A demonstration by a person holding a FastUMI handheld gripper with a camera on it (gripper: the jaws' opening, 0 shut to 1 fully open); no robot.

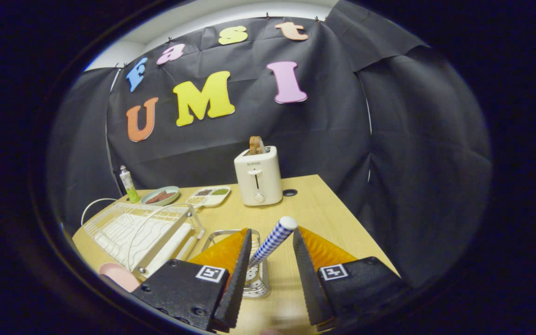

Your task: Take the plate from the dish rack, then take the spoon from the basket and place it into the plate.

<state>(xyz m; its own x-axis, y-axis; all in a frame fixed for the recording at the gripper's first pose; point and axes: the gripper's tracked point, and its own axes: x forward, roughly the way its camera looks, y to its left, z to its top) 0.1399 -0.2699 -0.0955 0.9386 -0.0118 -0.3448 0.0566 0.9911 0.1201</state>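
Gripper view looks over my wooden counter (pixel 324 209) toward the black cloth wall. At the back stands one white toaster (pixel 258 176) with one slice of toast (pixel 256 144) sticking up from its slot, and a small dark ring (pixel 290 192) lies just beside it. Near the toaster sit one divided tray (pixel 208 196) of seasonings, one small dish (pixel 160 196) with brown pieces in it, and one upright bottle (pixel 128 184) with a green base. A white cord (pixel 92 206) curves past the one white wire dish rack (pixel 142 232), which takes up that side of the counter. One pink plate (pixel 120 275) lies flat on the counter, touching or just beside the rack's near corner. One metal basket (pixel 249 265) stands just ahead of my fingers, partly hidden behind one of them. One spoon with a blue-checked handle (pixel 272 242) leans up out of it, tilted, its white tip above the fingertips. My hand-held gripper (pixel 272 242) is spread wide; the handle rises through the gap, close to one finger, and I cannot tell whether it touches. It is released, holding nothing.
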